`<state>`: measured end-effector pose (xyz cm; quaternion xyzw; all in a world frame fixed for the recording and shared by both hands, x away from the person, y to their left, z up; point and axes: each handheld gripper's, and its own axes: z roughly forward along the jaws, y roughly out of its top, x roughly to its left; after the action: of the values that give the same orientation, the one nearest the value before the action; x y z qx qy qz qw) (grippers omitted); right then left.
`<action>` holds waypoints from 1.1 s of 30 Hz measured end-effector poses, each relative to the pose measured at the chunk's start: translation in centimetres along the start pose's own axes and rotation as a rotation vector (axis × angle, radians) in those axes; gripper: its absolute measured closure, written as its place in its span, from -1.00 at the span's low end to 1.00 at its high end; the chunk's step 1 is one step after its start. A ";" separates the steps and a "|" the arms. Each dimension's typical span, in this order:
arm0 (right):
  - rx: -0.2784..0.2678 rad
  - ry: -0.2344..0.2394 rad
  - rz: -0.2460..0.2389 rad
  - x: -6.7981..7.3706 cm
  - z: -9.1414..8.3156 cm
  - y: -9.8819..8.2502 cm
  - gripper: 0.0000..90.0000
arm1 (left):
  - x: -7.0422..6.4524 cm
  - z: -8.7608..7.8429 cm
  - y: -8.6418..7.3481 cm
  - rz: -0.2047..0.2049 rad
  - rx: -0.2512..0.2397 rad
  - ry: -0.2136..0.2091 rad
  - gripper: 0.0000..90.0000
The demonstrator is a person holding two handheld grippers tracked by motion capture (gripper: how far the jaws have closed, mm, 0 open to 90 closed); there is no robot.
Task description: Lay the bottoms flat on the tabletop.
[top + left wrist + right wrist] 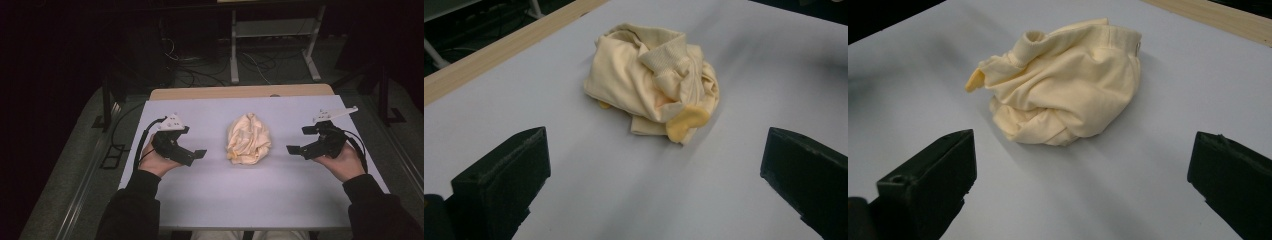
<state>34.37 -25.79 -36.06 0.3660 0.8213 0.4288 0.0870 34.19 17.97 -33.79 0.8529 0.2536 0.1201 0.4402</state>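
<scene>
A crumpled pale yellow garment (248,139) lies in a heap at the middle of the pale table (210,195). It has a ribbed cuff and a darker yellow tab. My left gripper (192,143) hovers to its left, pointing at it, open and holding nothing. My right gripper (299,140) is held to its right, likewise open and holding nothing. In the left gripper view the garment (651,80) lies ahead of the wide-apart jaws of the left gripper (656,185). In the right gripper view the garment (1068,85) also sits beyond the spread jaws of the right gripper (1080,182), untouched.
A wooden strip (240,92) runs along the table's far edge. Behind it stand a white metal frame (272,35) and loose cables (200,70) on the dark floor. Bare tabletop surrounds the garment on all sides.
</scene>
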 end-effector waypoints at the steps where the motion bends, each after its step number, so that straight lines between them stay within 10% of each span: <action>1: 0.003 0.000 0.000 -0.2 0.2 0.1 -1.00 | 0.1 0.1 0.1 0.004 0.003 0.000 -1.00; 33: -0.016 -0.005 0.069 -3.5 3.7 0.2 -1.00 | 4.6 5.8 -0.2 -0.082 0.039 -0.008 -1.00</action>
<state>38.68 -25.72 -38.75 0.3944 0.8046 0.4370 0.0774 40.50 16.53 -37.47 0.8506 0.2892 0.0936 0.4290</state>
